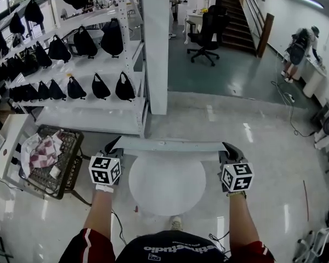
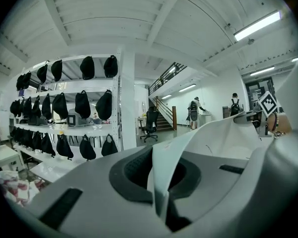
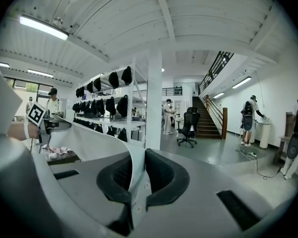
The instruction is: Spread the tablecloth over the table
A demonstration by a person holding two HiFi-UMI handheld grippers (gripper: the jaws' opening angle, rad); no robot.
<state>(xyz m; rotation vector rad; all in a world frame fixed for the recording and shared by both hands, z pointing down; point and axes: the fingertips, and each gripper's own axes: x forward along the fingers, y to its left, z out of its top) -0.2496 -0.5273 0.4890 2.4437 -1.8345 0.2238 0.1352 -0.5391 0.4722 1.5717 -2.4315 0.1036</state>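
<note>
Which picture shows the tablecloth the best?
The head view. There the white tablecloth stretches in a strip from the left gripper to the right gripper. Each gripper view shows just the end pinched in its own shut jaws, curving away toward the other gripper.

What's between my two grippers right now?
The tablecloth, its edge pinched by the left gripper and the right gripper, spans straight between them above the round table, seen in the head view.
</note>
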